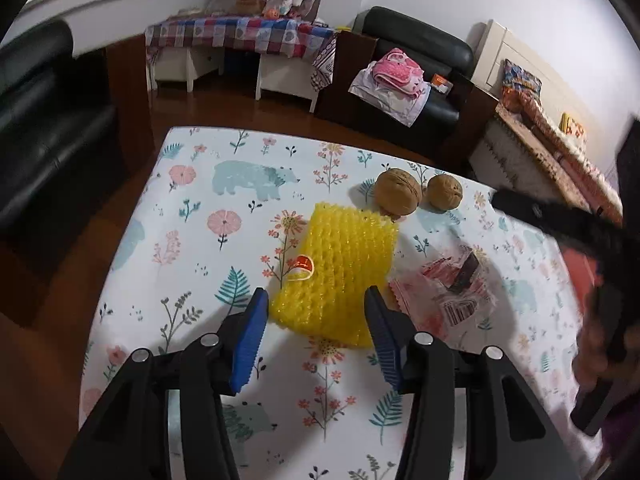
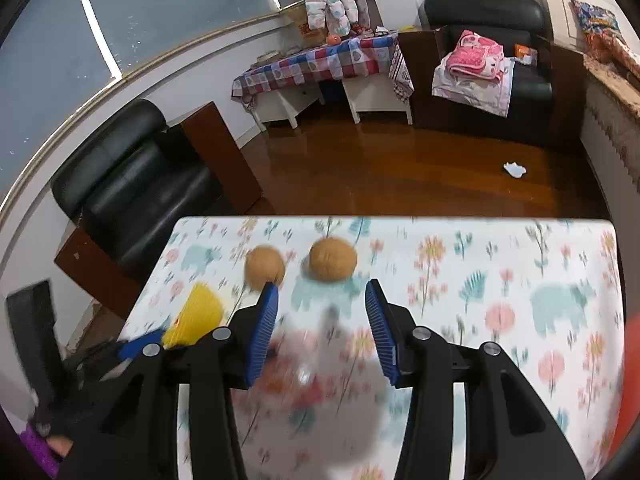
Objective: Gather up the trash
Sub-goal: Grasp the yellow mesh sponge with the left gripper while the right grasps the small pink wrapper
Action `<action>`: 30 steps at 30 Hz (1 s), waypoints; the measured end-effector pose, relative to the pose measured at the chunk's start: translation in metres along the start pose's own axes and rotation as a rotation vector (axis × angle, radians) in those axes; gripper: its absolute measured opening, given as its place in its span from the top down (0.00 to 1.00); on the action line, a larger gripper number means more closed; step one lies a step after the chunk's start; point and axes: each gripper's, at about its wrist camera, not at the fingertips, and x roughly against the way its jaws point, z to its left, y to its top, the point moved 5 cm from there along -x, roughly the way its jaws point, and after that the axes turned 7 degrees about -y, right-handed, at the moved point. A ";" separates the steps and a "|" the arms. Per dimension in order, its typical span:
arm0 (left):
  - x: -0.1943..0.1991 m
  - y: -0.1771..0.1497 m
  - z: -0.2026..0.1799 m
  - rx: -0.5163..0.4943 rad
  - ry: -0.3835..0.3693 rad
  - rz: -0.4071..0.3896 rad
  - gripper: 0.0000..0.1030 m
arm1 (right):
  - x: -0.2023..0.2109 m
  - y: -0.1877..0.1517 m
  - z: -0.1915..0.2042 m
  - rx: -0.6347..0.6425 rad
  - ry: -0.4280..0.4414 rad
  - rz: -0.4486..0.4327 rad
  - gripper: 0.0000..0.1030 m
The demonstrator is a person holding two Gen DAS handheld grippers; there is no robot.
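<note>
A yellow foam net sleeve lies on the floral tablecloth. My left gripper is open, its blue fingers either side of the sleeve's near end. A crumpled clear-and-red wrapper lies right of the sleeve. Two walnuts sit behind it. In the right wrist view my right gripper is open and empty above the blurred wrapper, with the walnuts beyond and the sleeve to the left.
The table's far edge drops to a brown wooden floor. Black armchairs stand at the left and the far right. A white scrap lies on the floor. The right gripper's dark, blurred body shows in the left wrist view.
</note>
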 end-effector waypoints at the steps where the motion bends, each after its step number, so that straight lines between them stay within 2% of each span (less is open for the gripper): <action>1: -0.001 0.000 -0.001 -0.009 0.015 -0.006 0.65 | -0.004 0.003 0.001 0.005 -0.003 -0.002 0.55; 3: -0.002 0.001 -0.001 0.007 -0.009 -0.009 0.79 | -0.015 0.009 0.002 0.024 -0.013 -0.004 0.55; 6: 0.001 0.003 0.000 0.025 -0.020 -0.024 0.92 | -0.032 0.013 0.003 0.044 -0.032 0.011 0.55; 9: 0.001 0.000 0.002 0.059 -0.059 -0.015 0.93 | -0.046 0.014 0.004 0.066 -0.055 0.029 0.55; 13: 0.008 -0.001 0.005 0.084 -0.067 -0.023 0.93 | -0.055 0.015 0.002 0.060 -0.068 0.053 0.55; 17: 0.019 -0.003 0.013 0.122 -0.068 -0.048 0.93 | -0.032 0.014 -0.004 0.005 -0.044 0.017 0.55; 20: 0.023 -0.006 0.015 0.137 -0.072 -0.053 0.93 | -0.006 -0.008 0.002 -0.009 0.065 0.050 0.55; 22: 0.023 -0.010 0.017 0.143 -0.067 -0.048 0.93 | -0.005 -0.021 0.004 -0.008 0.092 0.096 0.55; 26: 0.029 -0.011 0.015 0.159 -0.069 -0.052 0.93 | -0.013 -0.043 0.012 0.002 0.077 0.151 0.55; 30: 0.040 -0.014 0.013 0.151 -0.063 -0.064 0.93 | 0.000 -0.065 0.019 0.061 0.055 0.149 0.51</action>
